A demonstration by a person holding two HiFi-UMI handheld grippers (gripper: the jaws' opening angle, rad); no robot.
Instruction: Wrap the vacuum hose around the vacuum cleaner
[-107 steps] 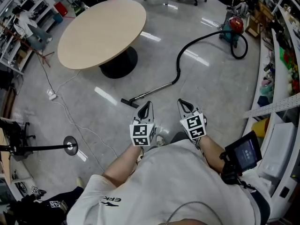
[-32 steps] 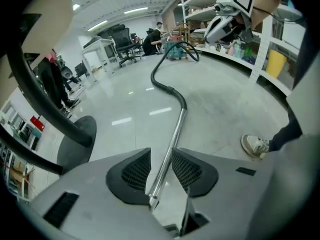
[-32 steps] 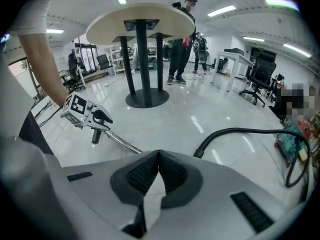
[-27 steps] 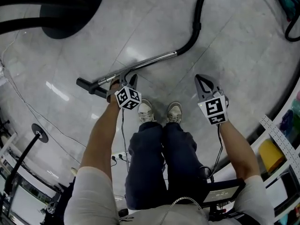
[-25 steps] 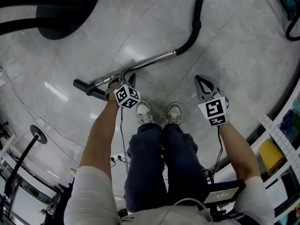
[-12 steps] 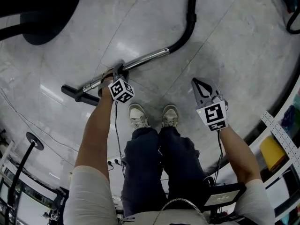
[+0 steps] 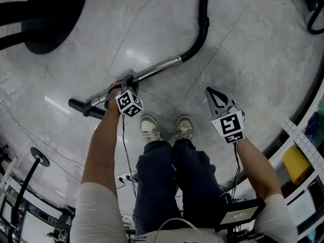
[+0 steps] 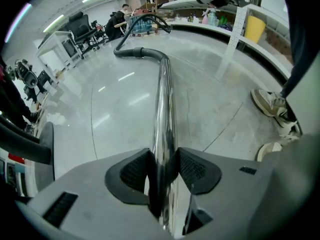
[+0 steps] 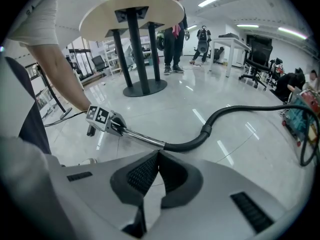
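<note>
Where it lay stretched across the pale polished floor [image 7: 253,59], the vacuum hose [image 7: 202,24] was recorded as a black length curving into a chrome tube [image 7: 157,68], which ended in a black floor nozzle [image 7: 83,108].

Far end of hose: traced in the right gripper view toward the teal vacuum cleaner [image 9: 301,113], well apart from the tube; the hose was not wound round it.

Left gripper [image 8: 162,166]: pointed steeply down and set astride the chrome tube part-way along. Its jaws had just been opening and were held spread, with the tube between the pads and a pad close on either side.

Right gripper [image 9: 157,159]: jaws pressed together on nothing, held above the floor, well apart from the tube.

Two pale shoes [image 7: 151,129] were noted between the grippers, just beside the tube.

Round desk [image 9: 135,4]: seen on dark columns beyond the tube.
</note>
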